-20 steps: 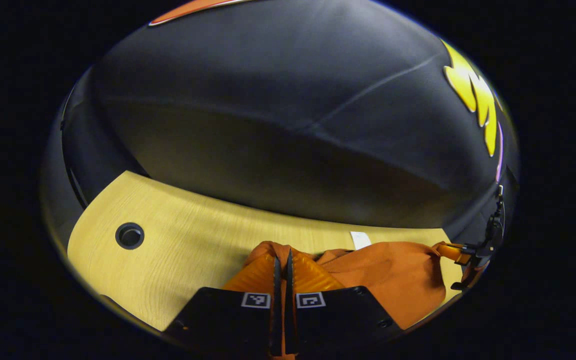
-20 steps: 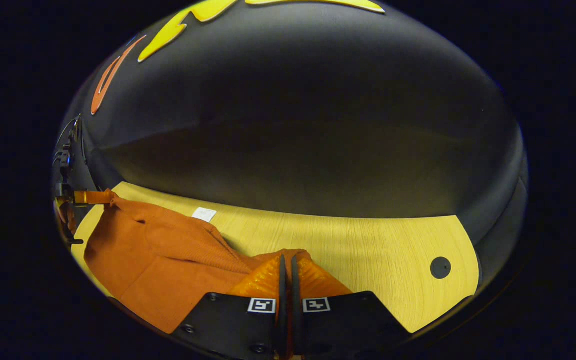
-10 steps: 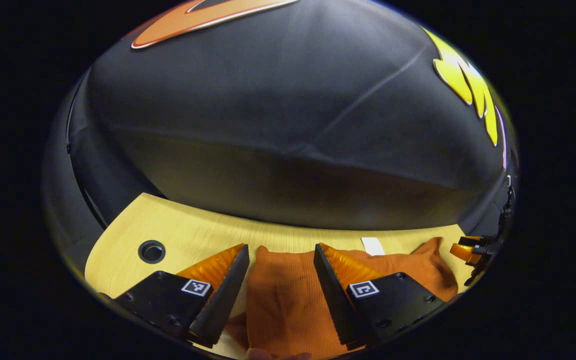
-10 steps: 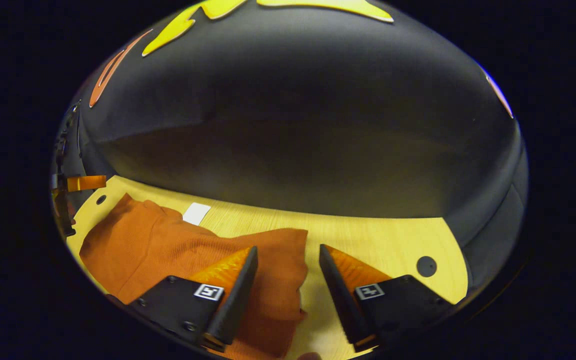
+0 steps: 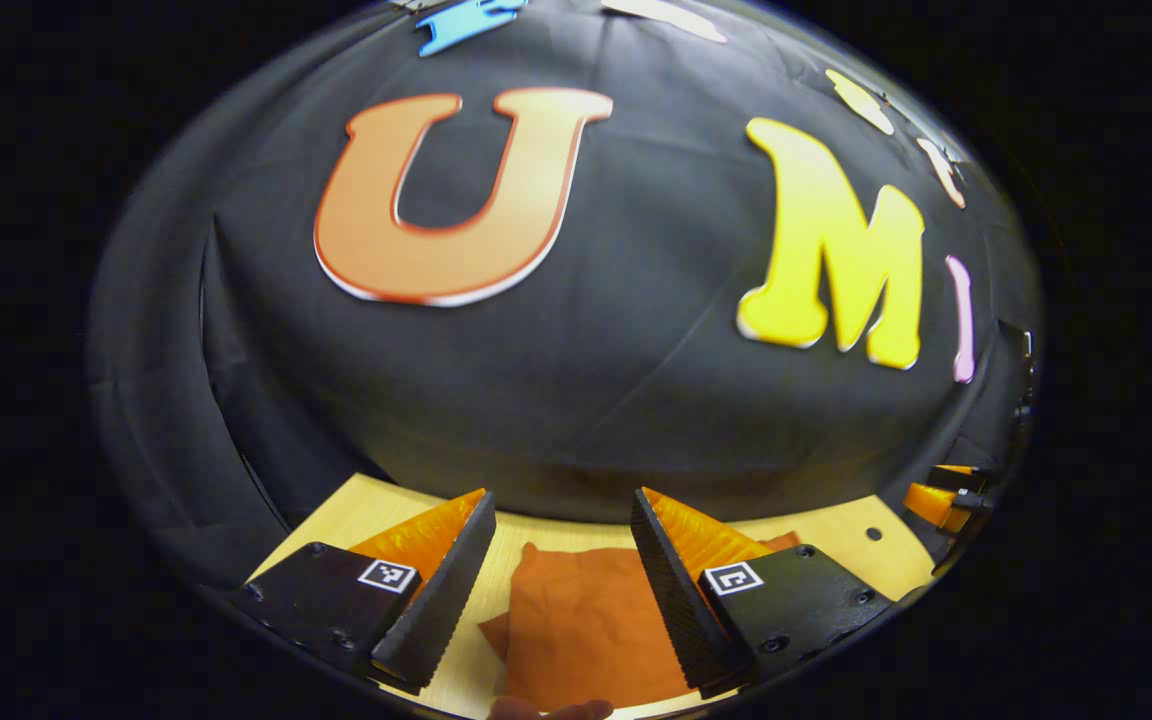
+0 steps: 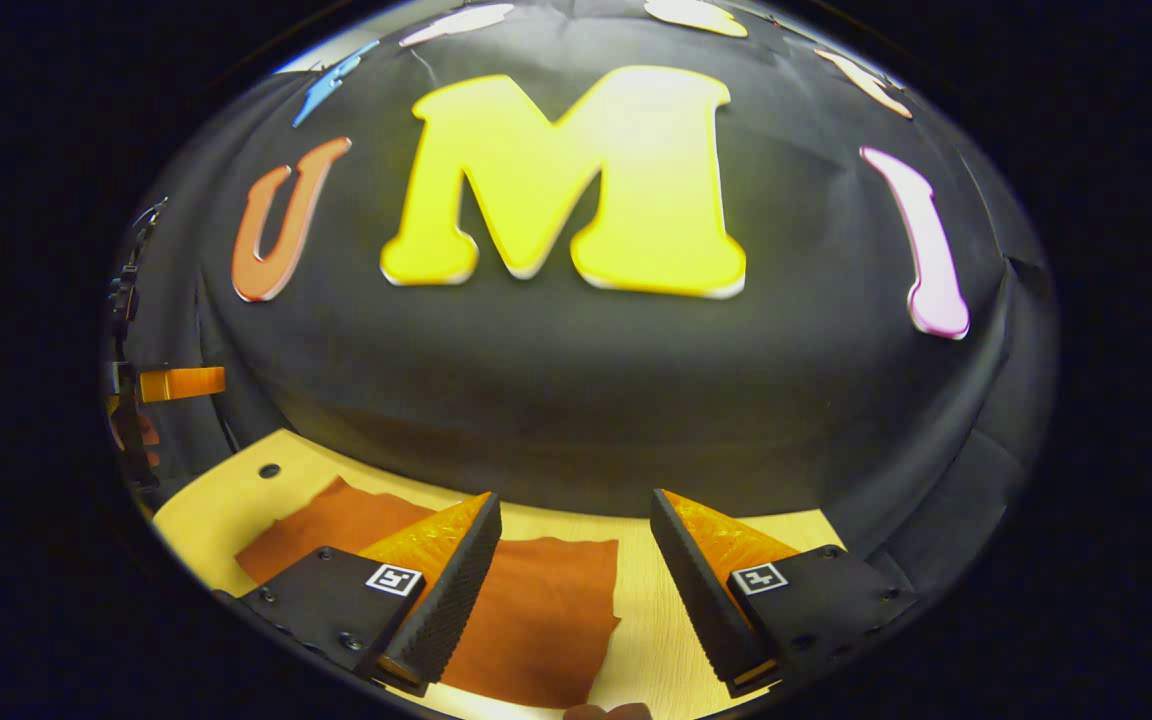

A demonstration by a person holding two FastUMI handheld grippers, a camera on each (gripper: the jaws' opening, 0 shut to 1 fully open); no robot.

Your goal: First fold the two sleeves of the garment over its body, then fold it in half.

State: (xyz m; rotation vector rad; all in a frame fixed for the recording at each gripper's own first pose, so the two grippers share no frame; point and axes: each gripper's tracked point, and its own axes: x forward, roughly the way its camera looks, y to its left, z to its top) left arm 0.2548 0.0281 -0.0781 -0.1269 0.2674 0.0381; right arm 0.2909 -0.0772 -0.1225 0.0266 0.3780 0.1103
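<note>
1. Both grippers have let go since 1 s back: then each was clamped on an orange fold; now both have lifted and tilted up, so more booth wall and less table shows.
2. Left gripper (image 5: 558,520): fingers spread wide, nothing between them. In the left gripper view the garment (image 5: 586,625) lies on the table (image 5: 366,505) below the gap, no contact.
3. Right gripper (image 6: 576,522): also wide apart, empty. In the right gripper view the garment (image 6: 536,615) lies flat on the table (image 6: 211,510), mostly under and behind the left-hand finger, its edge stopping short of the right-hand one.
4. Garment reads as a compact flat patch, edges fairly straight, no sleeve sticking out that can be seen. Judgement: sleeves look tucked and the half fold laid down, so the task seems at or near done.
5. Why the pose: fingers open and raised = a clean release, so the cloth isn't dragged back off the fold. Likely a retreat, not a new grasp.
6. Each view catches the other gripper at its edge: right one (image 5: 941,500) in the left gripper view, left one (image 6: 176,383) in the right gripper view, both off to the side, well apart from the cloth.
7. Risk: knit could spring open at the free edge; can't tell from these views whether the layers line up.
8. Small holes in the tabletop (image 6: 269,470) are clear of the garment.
</note>
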